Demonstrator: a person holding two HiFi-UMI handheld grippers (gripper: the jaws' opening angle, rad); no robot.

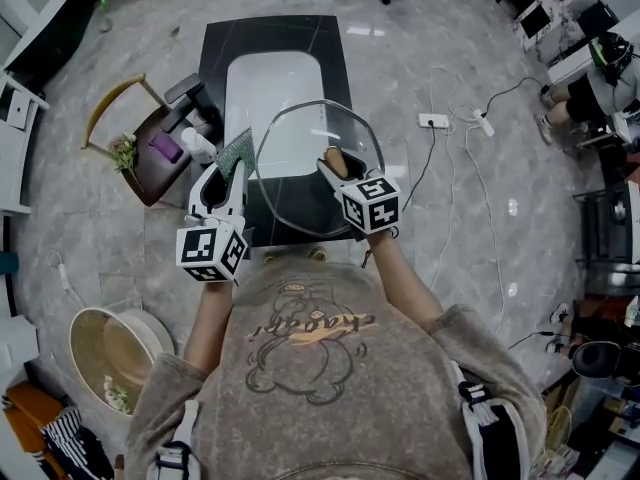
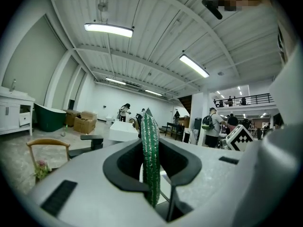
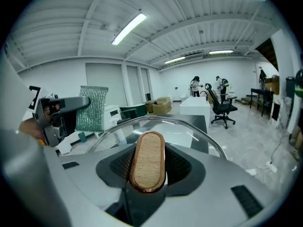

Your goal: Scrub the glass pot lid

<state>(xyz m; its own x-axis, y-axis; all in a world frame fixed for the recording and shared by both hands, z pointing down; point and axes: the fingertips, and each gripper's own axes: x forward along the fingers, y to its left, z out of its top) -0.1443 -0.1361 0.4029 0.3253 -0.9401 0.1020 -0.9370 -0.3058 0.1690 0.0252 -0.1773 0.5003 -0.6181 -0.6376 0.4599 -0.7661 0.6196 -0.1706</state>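
Note:
In the head view the glass pot lid (image 1: 300,133) is held up, tilted, over the white sink (image 1: 270,78). My right gripper (image 1: 335,165) is shut on the lid's wooden knob (image 3: 148,161); the lid's glass rim (image 3: 161,121) arcs beyond it. My left gripper (image 1: 226,183) is shut on a green scrubbing pad (image 1: 238,152), which stands on edge between the jaws (image 2: 151,150). The pad sits just left of the lid's rim; I cannot tell whether they touch. In the right gripper view the left gripper (image 3: 59,109) and the green pad (image 3: 92,109) show at the left.
The sink sits in a black counter (image 1: 218,43). Left of it are a white bottle (image 1: 198,146), a dark tray with a purple object (image 1: 160,153) and a wooden chair (image 1: 115,103). A beige basin (image 1: 105,353) is on the floor at the lower left. A power strip (image 1: 433,121) and cables lie at the right.

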